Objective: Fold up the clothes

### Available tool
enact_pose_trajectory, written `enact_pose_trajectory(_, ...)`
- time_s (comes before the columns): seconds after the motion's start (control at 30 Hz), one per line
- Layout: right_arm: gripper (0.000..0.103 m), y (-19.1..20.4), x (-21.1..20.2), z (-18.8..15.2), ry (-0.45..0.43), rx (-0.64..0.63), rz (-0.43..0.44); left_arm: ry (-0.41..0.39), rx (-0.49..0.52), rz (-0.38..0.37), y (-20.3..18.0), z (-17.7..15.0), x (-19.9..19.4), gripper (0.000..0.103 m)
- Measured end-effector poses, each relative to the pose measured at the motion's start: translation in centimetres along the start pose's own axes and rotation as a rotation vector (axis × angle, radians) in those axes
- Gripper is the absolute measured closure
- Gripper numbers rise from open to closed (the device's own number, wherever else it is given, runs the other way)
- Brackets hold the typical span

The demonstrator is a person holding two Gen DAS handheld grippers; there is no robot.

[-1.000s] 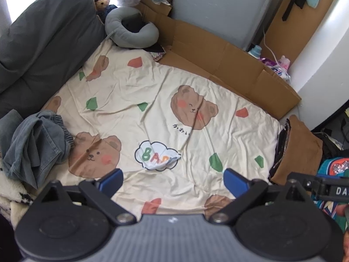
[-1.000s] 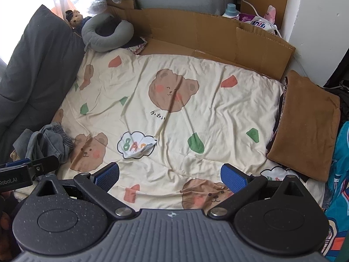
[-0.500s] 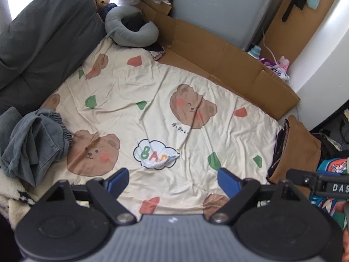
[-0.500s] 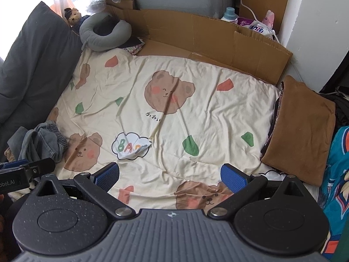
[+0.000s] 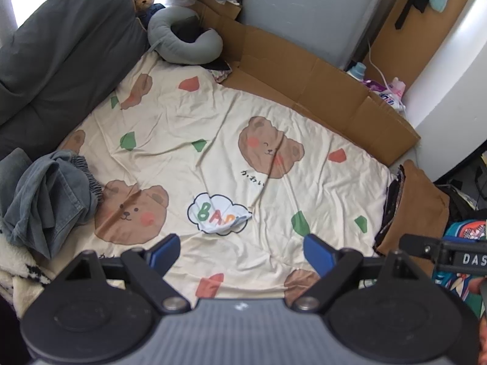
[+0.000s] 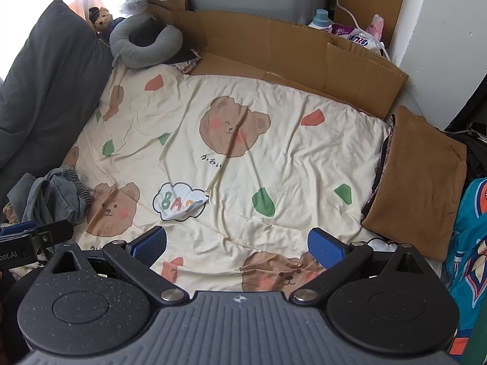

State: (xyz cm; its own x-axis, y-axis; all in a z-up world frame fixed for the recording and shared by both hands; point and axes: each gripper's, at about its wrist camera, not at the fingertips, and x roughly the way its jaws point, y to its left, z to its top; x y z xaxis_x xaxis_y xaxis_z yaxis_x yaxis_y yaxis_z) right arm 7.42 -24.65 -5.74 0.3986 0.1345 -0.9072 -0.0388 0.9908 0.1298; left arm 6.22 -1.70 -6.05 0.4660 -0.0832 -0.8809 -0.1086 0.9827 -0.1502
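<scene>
Bed [image 5: 213, 115] with bear-print sheet lies spread below me; the clothes to fold, a crumpled grey denim heap [image 5: 45, 194], sit at its left edge against the dark cushion [image 5: 61, 45], well apart from both grippers. Risk, as I judge it: grabbing the heap blind could catch the sheet or one bunched layer, dragging everything. My left gripper [image 5: 240, 251] and right gripper [image 6: 237, 245] hover released and empty, pitched steeply down.

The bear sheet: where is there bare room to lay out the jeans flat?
The middle of the bear sheet is bare, between the crumpled jeans on its left edge and the brown cushion on its right. The far-left corner is crowded by the grey neck pillow; cardboard borders the far side.
</scene>
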Motion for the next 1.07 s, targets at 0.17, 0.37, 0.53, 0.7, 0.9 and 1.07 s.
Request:
enact_pose_trajectory(0.17, 0.001, -0.09, -0.01, 0.03, -0.002, 0.005, 0.001, 0.0, -0.008, -0.007, 0.23, -0.13, -0.08, 0.014)
enact_pose_trajectory(0.37, 0.001, -0.14, -0.04, -0.13, -0.005, 0.007, -0.002, -0.003, -0.008, -0.008, 0.3, -0.18, -0.14, 0.013)
enact_pose_trajectory(0.53, 0.001, -0.1, -0.05, -0.11, -0.005, 0.007, -0.006, -0.005, -0.008, -0.004, 0.34, -0.16, -0.11, 0.013)
enact_pose_trajectory(0.7, 0.001, -0.1, -0.15, -0.16, -0.009, 0.008, -0.011, -0.005, -0.009, -0.001, 0.19, -0.08, -0.08, 0.012)
enact_pose_trajectory(0.9, 0.001, -0.08, -0.26, -0.19, -0.016, 0.009, -0.019, -0.007, -0.01, 0.001, 0.13, -0.08, -0.11, 0.012)
enact_pose_trajectory(1.07, 0.001, -0.17, -0.24, -0.11, -0.018, 0.012, -0.023, -0.006, -0.015, -0.008, 0.31, -0.01, -0.11, 0.012)
